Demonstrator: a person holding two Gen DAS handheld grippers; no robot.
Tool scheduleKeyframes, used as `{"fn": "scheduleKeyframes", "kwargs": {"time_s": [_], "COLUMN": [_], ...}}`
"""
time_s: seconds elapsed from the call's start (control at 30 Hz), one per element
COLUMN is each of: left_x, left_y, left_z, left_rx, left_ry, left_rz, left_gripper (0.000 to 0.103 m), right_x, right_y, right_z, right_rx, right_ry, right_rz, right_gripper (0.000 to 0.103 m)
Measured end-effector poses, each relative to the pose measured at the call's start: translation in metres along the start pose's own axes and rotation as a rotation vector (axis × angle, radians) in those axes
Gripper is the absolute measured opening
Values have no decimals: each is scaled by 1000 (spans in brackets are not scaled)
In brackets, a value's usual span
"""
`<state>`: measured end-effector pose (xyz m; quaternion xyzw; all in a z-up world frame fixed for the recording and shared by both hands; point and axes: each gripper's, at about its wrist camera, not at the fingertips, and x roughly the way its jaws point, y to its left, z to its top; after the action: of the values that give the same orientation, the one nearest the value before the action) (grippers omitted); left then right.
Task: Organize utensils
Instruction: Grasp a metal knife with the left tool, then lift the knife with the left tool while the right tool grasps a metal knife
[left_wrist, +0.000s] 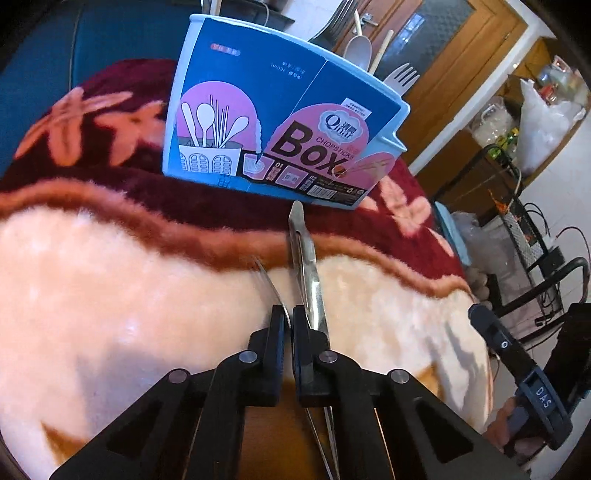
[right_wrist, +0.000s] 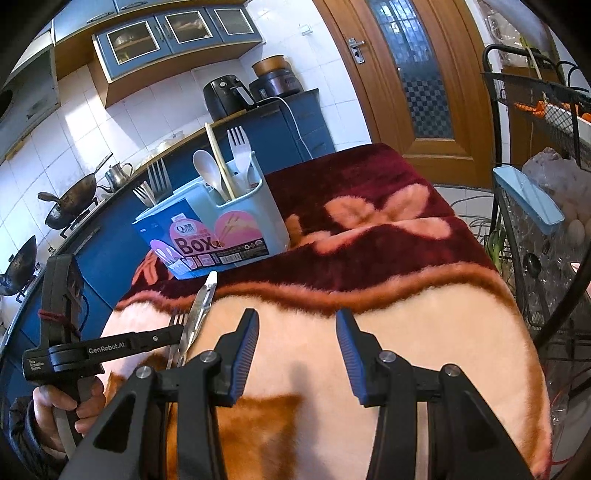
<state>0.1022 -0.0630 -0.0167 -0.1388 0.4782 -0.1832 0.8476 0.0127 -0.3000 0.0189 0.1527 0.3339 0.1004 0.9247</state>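
A light-blue chopsticks box (left_wrist: 280, 122) stands on the blanket, with a pale spoon (left_wrist: 357, 47), fork (left_wrist: 402, 78) and chopsticks inside. My left gripper (left_wrist: 289, 321) is shut on metal forks (left_wrist: 304, 258); their handles point toward the box, a little short of it. In the right wrist view the box (right_wrist: 221, 229) stands at the blanket's far left, with the left gripper (right_wrist: 173, 338) and the forks (right_wrist: 201, 306) in front of it. My right gripper (right_wrist: 297, 321) is open and empty above the pale part of the blanket.
A plush red, pink and brown blanket (right_wrist: 369, 251) covers the table. A black wire rack (right_wrist: 546, 206) with a blue-lidded container stands at the right. A blue kitchen counter (right_wrist: 122, 206) with woks lies behind at the left. A wooden door (right_wrist: 413, 74) is behind.
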Motion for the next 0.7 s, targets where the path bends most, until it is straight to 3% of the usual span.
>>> {"fn": "scheduleKeyframes", "kwargs": {"time_s": [0.2,0.53,0.7], "left_x": [-16,-70,-92], "left_y": [5,16,28], "left_z": [-1,5,4], "left_rx": [0,63,75], "left_ry": [-54,-262,-348], "left_rz": [-23,67,116], "left_gripper": [3,2,2], "right_x": [3,21,43], "right_y": [5,37,62], "right_z": [0,1,2], "right_rx": [-5,-57,-115], "right_ry": [12,104,202], "right_rz": [-1,35,38], "right_gripper": [47,47,47]}}
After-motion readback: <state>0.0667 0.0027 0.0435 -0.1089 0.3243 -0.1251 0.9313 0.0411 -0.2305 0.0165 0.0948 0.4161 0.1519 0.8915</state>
